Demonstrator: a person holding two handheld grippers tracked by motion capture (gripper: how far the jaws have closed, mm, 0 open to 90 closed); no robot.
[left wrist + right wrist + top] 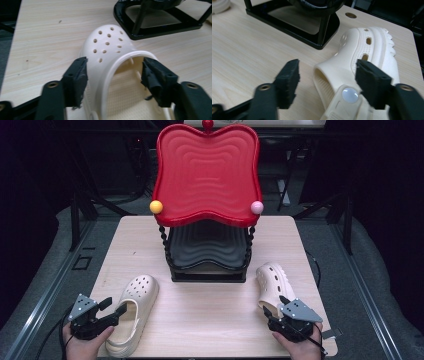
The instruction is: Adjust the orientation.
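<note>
High view: left clog (132,312) toe points toward rack (207,265), long axis slightly tilted

My left gripper (113,307) is matte black with a grey three-cornered plate on top, drilled with small holes. My right gripper (274,306) matches it, its plate paler in the light. A thin black cable trails from each. Close up, the jaws are black bars with a brass-coloured screw set in each, ending in dark foam pads (76,80) that are ragged and frayed at the edges. No sleeves at my wrists.
</note>
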